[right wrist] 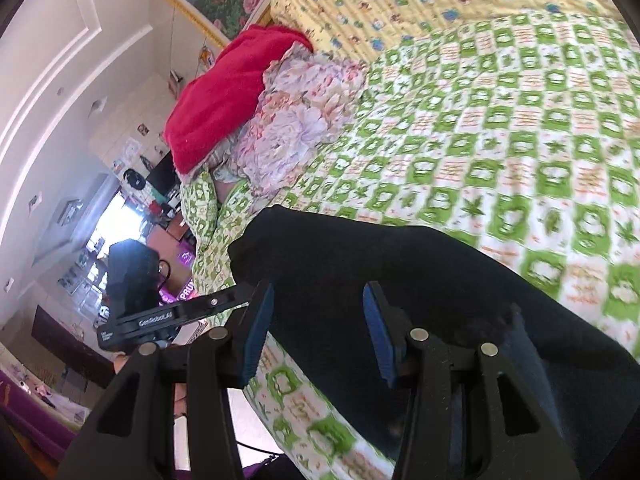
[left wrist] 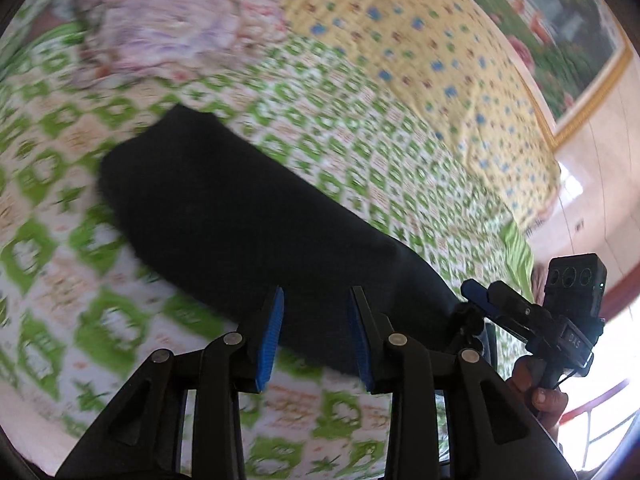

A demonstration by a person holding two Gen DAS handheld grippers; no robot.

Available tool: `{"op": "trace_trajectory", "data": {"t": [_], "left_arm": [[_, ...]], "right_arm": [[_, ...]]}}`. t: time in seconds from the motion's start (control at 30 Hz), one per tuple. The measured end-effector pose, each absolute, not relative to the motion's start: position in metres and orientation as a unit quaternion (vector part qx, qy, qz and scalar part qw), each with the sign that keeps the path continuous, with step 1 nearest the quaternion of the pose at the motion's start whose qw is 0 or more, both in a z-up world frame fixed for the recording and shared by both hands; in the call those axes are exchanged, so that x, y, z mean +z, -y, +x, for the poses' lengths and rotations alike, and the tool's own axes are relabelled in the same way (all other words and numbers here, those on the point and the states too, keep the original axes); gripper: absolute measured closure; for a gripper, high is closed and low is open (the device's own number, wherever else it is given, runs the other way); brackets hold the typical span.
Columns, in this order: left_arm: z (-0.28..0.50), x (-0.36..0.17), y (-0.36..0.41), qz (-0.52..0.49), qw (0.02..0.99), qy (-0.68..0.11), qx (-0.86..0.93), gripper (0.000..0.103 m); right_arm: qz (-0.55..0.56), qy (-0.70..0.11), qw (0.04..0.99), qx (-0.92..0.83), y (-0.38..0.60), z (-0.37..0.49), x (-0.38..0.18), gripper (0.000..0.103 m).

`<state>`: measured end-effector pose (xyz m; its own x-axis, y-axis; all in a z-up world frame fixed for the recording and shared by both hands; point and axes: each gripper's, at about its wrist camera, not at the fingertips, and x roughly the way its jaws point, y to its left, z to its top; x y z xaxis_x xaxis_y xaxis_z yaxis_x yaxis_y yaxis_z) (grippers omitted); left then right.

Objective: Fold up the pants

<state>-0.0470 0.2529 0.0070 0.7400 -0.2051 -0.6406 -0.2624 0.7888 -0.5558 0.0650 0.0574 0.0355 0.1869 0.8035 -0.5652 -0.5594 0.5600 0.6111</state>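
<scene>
The black pants (left wrist: 224, 200) lie as a long dark strip on the green-and-white patterned bed cover (left wrist: 360, 128); they also show in the right wrist view (right wrist: 380, 264). My left gripper (left wrist: 316, 336) is open, its blue pads just above the near part of the pants, holding nothing. My right gripper (right wrist: 318, 332) is open over the pants near the bed's edge, also empty. The right gripper (left wrist: 520, 312) shows at the right of the left wrist view, at the pants' end, and the left gripper (right wrist: 168, 316) at the left of the right wrist view.
A yellow flowered blanket (left wrist: 420, 40) covers the far part of the bed. A floral bundle (right wrist: 296, 120) and a red cloth (right wrist: 224, 92) lie at the bed's far corner. A framed painting (left wrist: 560, 20) hangs on the wall. The bed edge (right wrist: 224, 240) drops off to the room floor.
</scene>
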Motion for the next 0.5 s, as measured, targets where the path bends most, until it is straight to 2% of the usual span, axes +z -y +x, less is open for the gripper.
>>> {"op": "trace_trajectory", "data": {"t": [0.17, 0.3, 0.4, 0.5], "left_arm": [[-0.066, 0.004, -0.274, -0.343, 0.868, -0.356, 0.048, 0.069], [-0.076, 0.001, -0.292, -0.357, 0.863, -0.350, 0.076, 0.064], [-0.079, -0.002, -0.303, -0.366, 0.856, -0.354, 0.092, 0.055], [-0.081, -0.005, -0.310, -0.374, 0.853, -0.351, 0.101, 0.055]], "right_arm": [[0.114, -0.461, 0.745, 0.469, -0.088, 0.074, 0.036, 0.055], [0.094, -0.473, 0.733, 0.480, -0.118, 0.084, 0.032, 0.050], [0.081, -0.475, 0.728, 0.488, -0.135, 0.089, 0.031, 0.049], [0.071, -0.480, 0.723, 0.492, -0.153, 0.097, 0.029, 0.049]]}}
